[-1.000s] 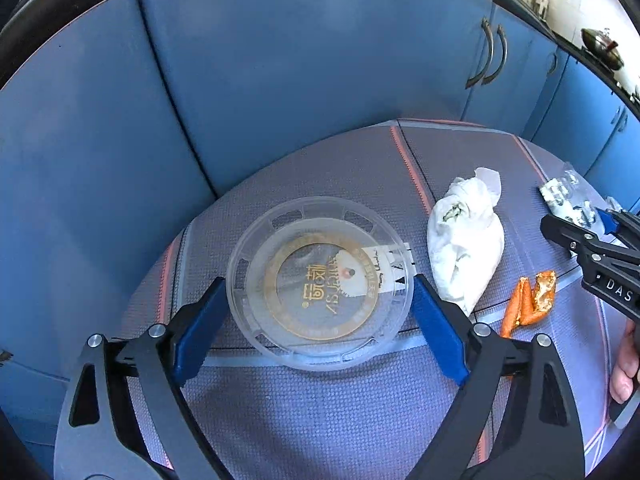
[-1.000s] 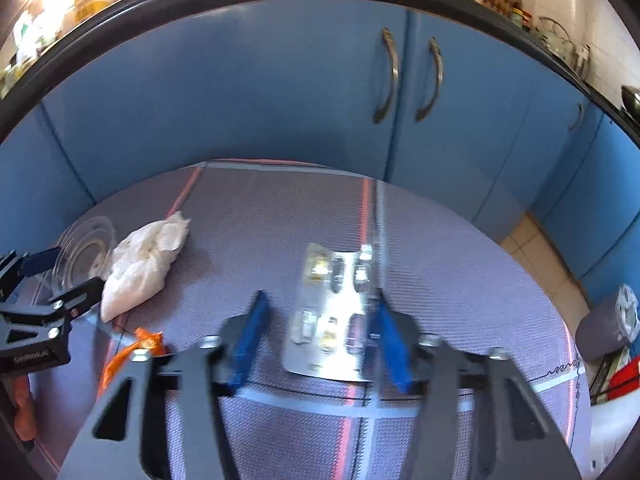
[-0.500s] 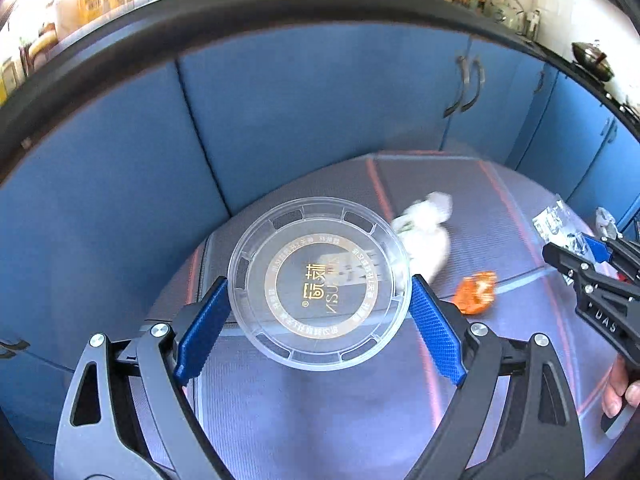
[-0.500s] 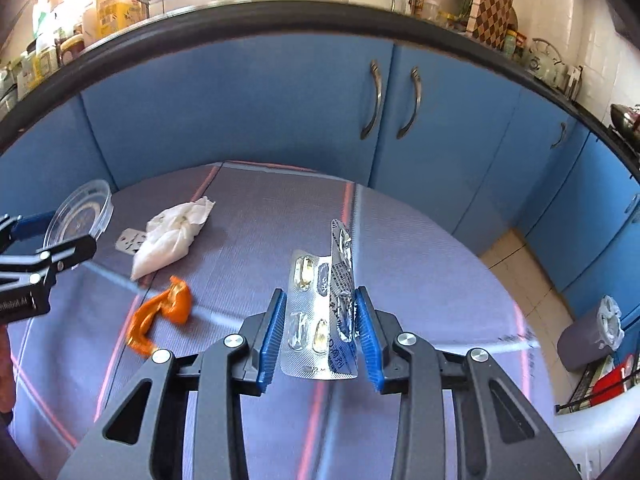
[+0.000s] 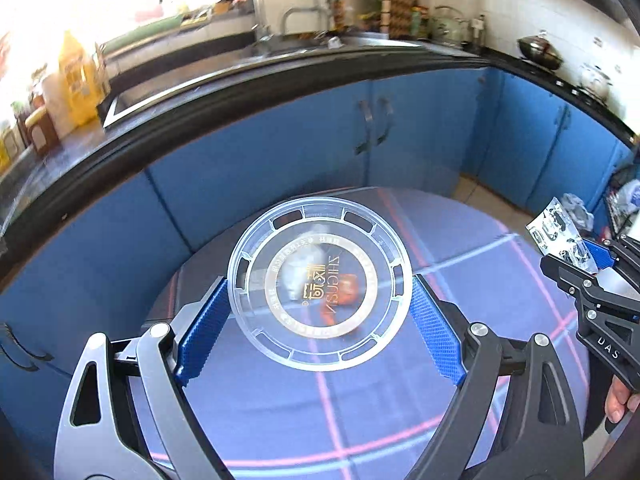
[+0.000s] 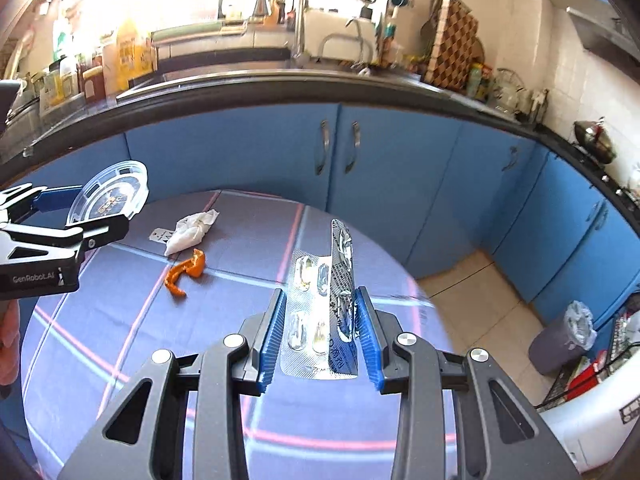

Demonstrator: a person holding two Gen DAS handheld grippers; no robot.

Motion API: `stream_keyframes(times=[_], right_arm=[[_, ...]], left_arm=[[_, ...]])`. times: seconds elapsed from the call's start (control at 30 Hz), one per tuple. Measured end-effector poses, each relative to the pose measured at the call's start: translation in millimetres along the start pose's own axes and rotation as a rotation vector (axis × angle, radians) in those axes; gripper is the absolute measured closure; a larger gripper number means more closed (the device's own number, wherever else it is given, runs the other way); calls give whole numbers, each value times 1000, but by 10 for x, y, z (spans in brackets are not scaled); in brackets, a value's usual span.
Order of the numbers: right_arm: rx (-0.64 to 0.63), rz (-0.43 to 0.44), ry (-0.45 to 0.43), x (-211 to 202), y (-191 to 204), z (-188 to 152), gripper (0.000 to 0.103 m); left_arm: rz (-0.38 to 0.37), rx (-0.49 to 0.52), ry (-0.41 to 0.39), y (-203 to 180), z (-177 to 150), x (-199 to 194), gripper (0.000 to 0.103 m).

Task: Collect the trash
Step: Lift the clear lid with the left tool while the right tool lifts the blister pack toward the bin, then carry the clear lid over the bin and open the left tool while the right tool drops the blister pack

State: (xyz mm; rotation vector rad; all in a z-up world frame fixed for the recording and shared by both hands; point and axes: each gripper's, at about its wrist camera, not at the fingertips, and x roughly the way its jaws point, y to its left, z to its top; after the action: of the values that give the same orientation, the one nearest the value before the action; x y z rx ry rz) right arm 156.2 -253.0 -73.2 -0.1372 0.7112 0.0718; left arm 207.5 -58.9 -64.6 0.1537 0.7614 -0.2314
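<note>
Clear plastic, round and printed with a gold ring, the takeaway lid sat clamped by its rim between the blue pads of the left hand-held gripper, lifted above the counter, which was covered in a blue cloth with pink and white lines. The right hand-held gripper was clamped on a silver foil blister pack of capsules, bent along its length so that its right half stood up on edge. In the left wrist view that gripper and its pack showed at three o'clock.

On the cloth, in the right wrist view, a crumpled white tissue lay at about ten o'clock from the blister pack, with a small white card just beside it on its left. A twisted strip of orange peel lay near the tissue, at its six o'clock. A grey bin lined with a clear bag stood on the tiled floor at three o'clock, well apart from the counter.
</note>
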Motion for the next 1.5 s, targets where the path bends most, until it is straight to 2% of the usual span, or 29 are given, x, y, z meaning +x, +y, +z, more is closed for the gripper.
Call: stream_keyframes(times=[0.1, 0.37, 0.73, 1.1, 1.5], right_arm=[[3, -33, -21, -306, -150, -143, 69], [38, -131, -46, -916, -587, -570, 69], [128, -221, -20, -1309, -1109, -1093, 69], [213, -248, -14, -1504, -1457, -1357, 69], [256, -266, 3, -1620, -1660, -1517, 68]], left_arm=[[-23, 37, -20, -247, -42, -226, 16], [-102, 147, -42, -1067, -162, -524, 16], [-195, 281, -36, -1981, -317, -721, 16], [-237, 362, -38, -2477, -393, -823, 16], [-284, 430, -33, -2894, -484, -911, 16]])
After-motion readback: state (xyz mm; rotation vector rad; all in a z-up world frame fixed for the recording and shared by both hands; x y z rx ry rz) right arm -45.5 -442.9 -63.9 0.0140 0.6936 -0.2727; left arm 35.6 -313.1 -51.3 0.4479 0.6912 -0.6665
